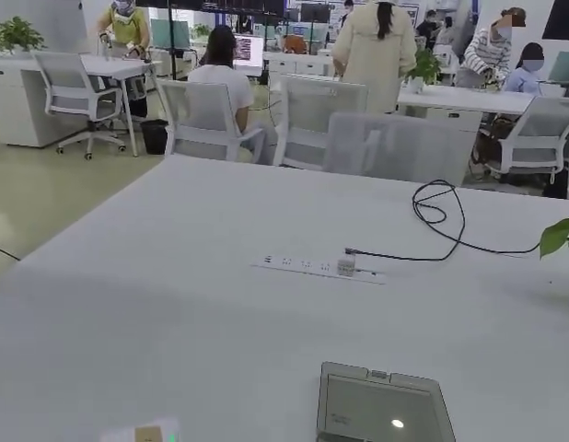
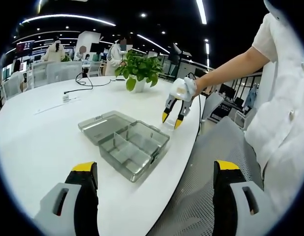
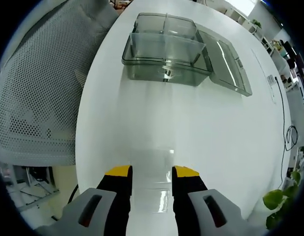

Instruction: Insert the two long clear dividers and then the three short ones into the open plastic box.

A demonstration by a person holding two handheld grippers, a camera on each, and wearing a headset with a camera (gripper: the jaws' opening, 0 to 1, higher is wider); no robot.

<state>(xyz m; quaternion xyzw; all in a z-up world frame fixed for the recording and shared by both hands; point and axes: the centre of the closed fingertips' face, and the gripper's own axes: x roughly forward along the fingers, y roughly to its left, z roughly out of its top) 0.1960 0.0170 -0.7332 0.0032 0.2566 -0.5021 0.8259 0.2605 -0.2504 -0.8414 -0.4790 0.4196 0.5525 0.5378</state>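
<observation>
A big office room is seen, with white chairs (image 1: pixel 206 115) and people at desks far back. Up close, a wide white table (image 1: pixel 174 295) is spread out. A white power strip (image 1: pixel 317 267) is laid on it, and a black cable (image 1: pixel 450 221) is curled behind the strip. A green plant (image 2: pixel 137 69) is set on the table further along.

The open plastic box (image 3: pixel 164 54) is placed near the table's edge, beside a grey mesh chair (image 3: pixel 39 98). Its lid (image 3: pixel 226 64) is laid back flat on the table, joined to the box's far side. One clear wall can be seen inside the box.

The left gripper (image 2: pixel 154 169) is held back from the box in the air, with its jaws spread wide and nothing between them.

The right gripper (image 3: pixel 152 173) is held low at the table's edge, well apart from the box. Its jaws are set a small way apart, and the clear dividers (image 3: pixel 152 160) are seen flat between them. Whether the dividers are squeezed cannot be told.
</observation>
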